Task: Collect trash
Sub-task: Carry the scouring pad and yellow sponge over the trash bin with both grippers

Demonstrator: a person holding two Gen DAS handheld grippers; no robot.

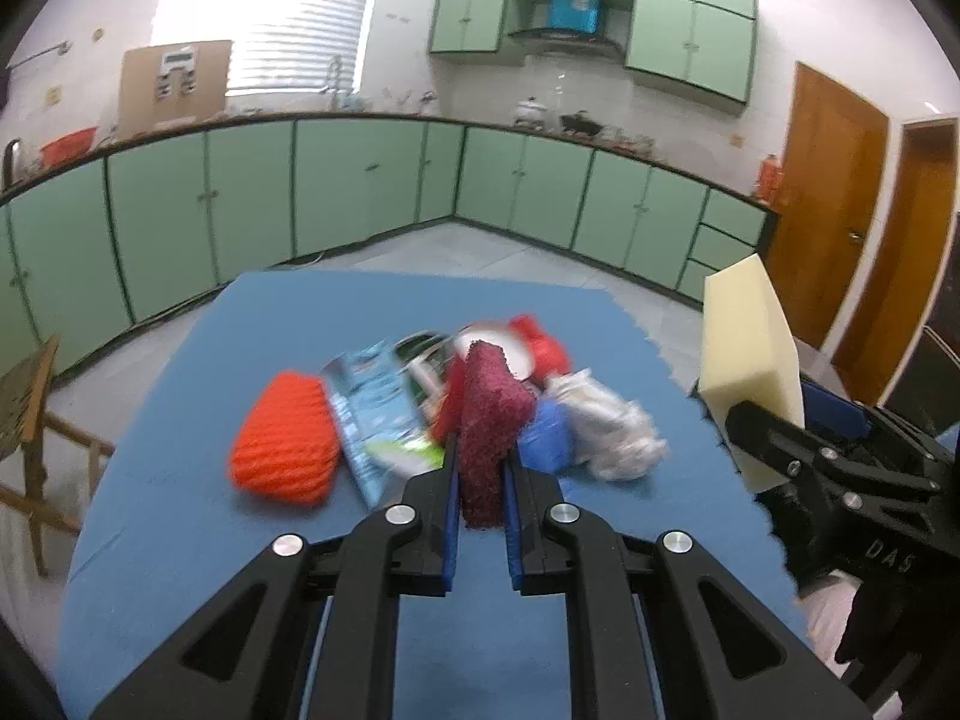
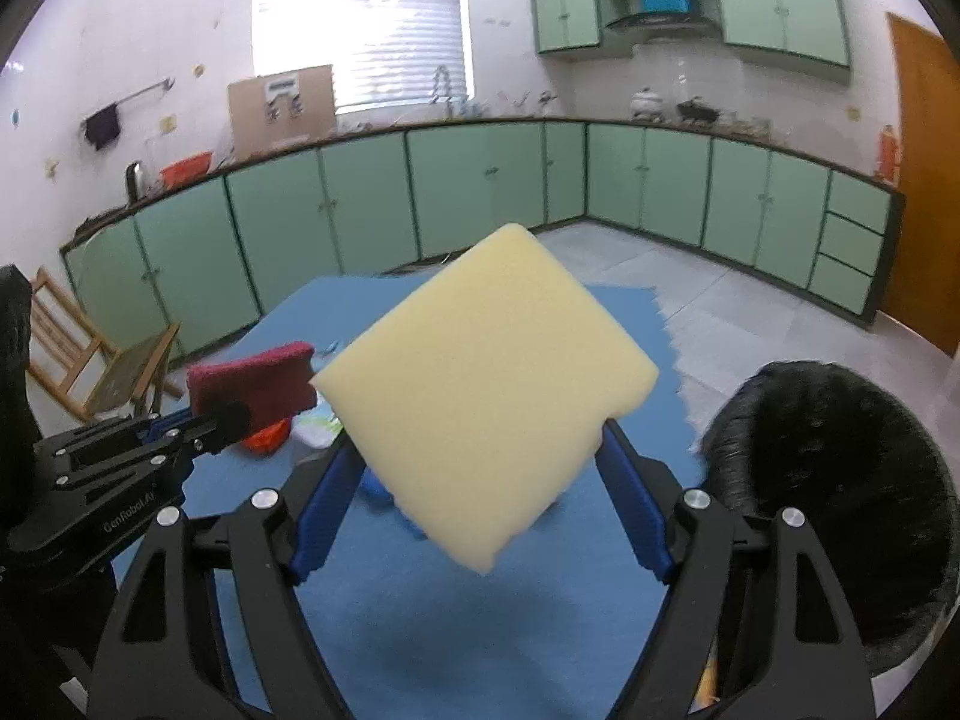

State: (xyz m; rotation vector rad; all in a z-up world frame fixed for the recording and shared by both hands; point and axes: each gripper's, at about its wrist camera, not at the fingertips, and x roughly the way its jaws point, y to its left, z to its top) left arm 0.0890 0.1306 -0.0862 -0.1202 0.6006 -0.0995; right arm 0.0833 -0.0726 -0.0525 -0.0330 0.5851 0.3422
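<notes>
On the left, the left tool [image 1: 483, 468] is nearly closed, its blue pads pinching a dark red scouring pad [image 1: 489, 426] that stands on edge between them, long axis pointing away from the camera and lifted off the blue surface [image 1: 180, 510]. Beyond it the rest of the trash lies in a loose heap near the middle of the surface: an orange knitted scrubber [image 1: 285, 438] at the left, then a light blue printed wrapper [image 1: 372, 408] whose writing is too blurred to read, a red packet [image 1: 540, 342] behind, and a crumpled white bag [image 1: 612, 426] at the right. Further right, the right tool [image 2: 483, 474] is spread fairly wide and clamps a pale yellow foam sponge [image 2: 486, 378] by two opposite corners, so the sponge sits like a diamond, held above the surface. The relation that matters lies to the right of that sponge: a bin lined with a black bag [image 2: 834, 480] stands just off the surface's right edge, close beside the right tool and well apart from the left one. So the right hand looks nearer to a drop, and the left would probably have to cross over. Readable writing: "GenRobot.AI" on the left tool's body in the right view, and "DAS" on the right tool's body in the left view.
</notes>
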